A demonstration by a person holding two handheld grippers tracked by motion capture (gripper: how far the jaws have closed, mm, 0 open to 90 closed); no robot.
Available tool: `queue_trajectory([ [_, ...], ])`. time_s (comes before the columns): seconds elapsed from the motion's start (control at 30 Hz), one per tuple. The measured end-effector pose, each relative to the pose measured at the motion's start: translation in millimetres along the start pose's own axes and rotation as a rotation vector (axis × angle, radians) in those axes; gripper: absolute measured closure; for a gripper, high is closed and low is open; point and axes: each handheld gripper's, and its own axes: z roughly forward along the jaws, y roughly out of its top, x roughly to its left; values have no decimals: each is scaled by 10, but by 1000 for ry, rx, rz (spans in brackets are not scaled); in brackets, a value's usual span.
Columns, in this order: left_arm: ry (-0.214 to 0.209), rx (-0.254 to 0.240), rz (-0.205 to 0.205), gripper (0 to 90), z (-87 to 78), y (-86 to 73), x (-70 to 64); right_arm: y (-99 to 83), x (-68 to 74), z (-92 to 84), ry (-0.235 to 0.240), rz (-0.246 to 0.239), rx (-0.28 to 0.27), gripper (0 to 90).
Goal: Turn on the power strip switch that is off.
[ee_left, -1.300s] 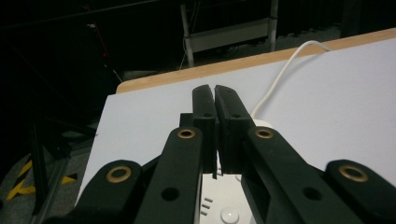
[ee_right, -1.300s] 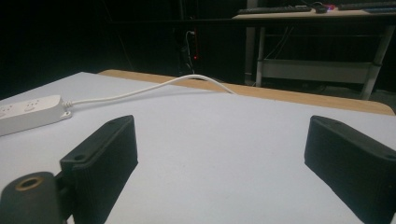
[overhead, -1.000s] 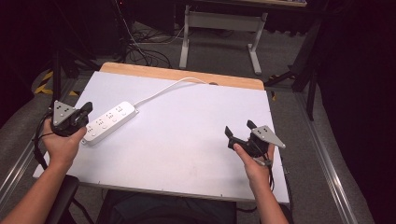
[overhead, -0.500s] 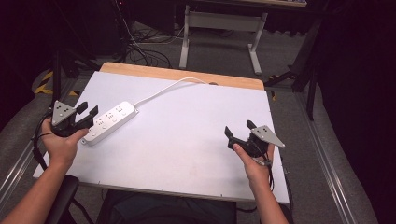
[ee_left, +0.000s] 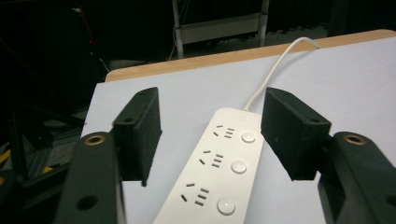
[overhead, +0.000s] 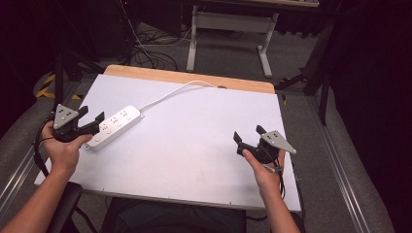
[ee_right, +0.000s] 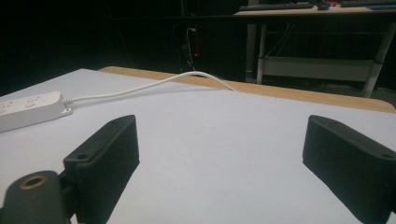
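One white cord behind power strip.

Dark room, grey floor, white-legged desk behind

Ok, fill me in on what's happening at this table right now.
A person holds a two-jaw gripper in each hand over a white table. The left gripper sits at the near end of a white power strip, and its jaws have just been opening; the strip lies between them untouched, flat on the table with its white cord running off the far edge. The right gripper hovers open over bare table, well apart from the strip.
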Motion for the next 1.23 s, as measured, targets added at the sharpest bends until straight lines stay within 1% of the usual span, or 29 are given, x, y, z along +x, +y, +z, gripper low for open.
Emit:
queue_trajectory([
  [0.07, 1, 0, -8, 346, 4, 0, 7, 1, 1, 0, -1, -3, -1, 112],
  [0.13, -13, -3, -8, 320, 5, -2, 13, 1, 0, -2, 0, -1, -1, 113],
  [0.17, -24, -8, -9, 313, 3, -2, 14, 0, -1, -2, 0, 0, 0, 113],
  [0.2, -26, -17, -10, 300, 5, -1, 8, 1, -4, -3, -2, -2, 1, 113],
  [0.27, 7, -16, -4, 185, 13, 10, -20, 1, -4, -3, -1, -2, 1, 114],
  [0.3, 3, -19, 3, 166, 13, 10, -31, 0, -2, -2, 1, -1, 0, 114],
  [0.37, -12, -21, 16, 192, 17, 9, -42, 0, 0, -2, 1, -3, 1, 115],
  [0.47, -23, -18, 20, 190, 22, 9, -43, 0, -1, -2, 1, -2, 1, 115],
  [0.53, -25, -19, 10, 185, 25, 6, -41, 0, -2, -3, 1, -1, 1, 115],
  [0.73, -27, -16, 6, 169, 35, 10, -33, -1, 0, -1, 2, -4, 1, 115],
  [0.8, -28, -10, -7, 155, 38, 18, -38, -1, 1, -2, 2, -1, 2, 115],
  [0.83, -42, -13, -5, 129, 37, 17, -34, -1, 0, -3, 2, -1, 2, 115],
  [0.87, -72, -20, 20, 73, 29, 10, -27, -1, -1, -3, 2, -1, 2, 115],
  [0.9, -100, -32, 26, 29, 19, 2, -22, -1, -2, -3, 1, -1, 3, 115],
  [0.93, -99, -35, 29, 26, 14, 1, -23, -1, -2, -3, 1, -2, 2, 115],
  [1.0, -85, -23, 30, 44, 19, 0, -23, 0, -1, -3, 1, -2, 1, 115],
  [1.07, -81, -19, 26, 46, 23, -6, -17, -1, -2, 0, 3, -4, 2, 115],
  [1.23, -82, -21, 26, 46, 19, -9, -11, -1, -3, 3, 3, -1, 3, 115],
])
